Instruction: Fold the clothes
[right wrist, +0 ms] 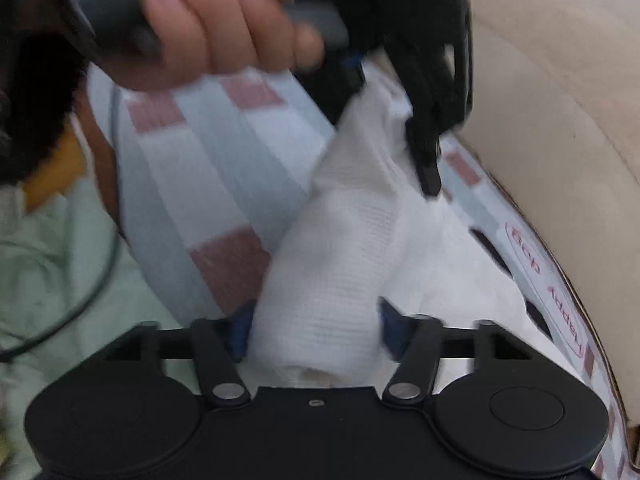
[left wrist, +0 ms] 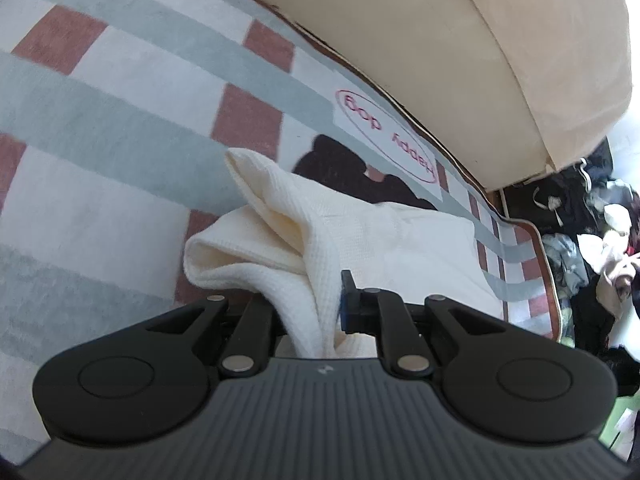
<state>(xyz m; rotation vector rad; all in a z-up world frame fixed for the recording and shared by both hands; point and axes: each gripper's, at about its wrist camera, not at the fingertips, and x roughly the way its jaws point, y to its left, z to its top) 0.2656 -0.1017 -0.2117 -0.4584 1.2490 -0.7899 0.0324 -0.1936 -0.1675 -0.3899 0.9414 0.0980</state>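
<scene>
Left wrist view: the left hand-held gripper (left wrist: 316, 304) pinches a cream waffle-knit garment (left wrist: 280, 232) above a checked blanket (left wrist: 120, 80); the right hand-held gripper (right wrist: 314, 320) stands spread around the garment's roll.

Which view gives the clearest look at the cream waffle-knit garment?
The left wrist view: the cream garment is sharp there, its weave and bunched folds showing, pinched in the left gripper. The right wrist view shows it blurred, between the right gripper's jaws.
</scene>
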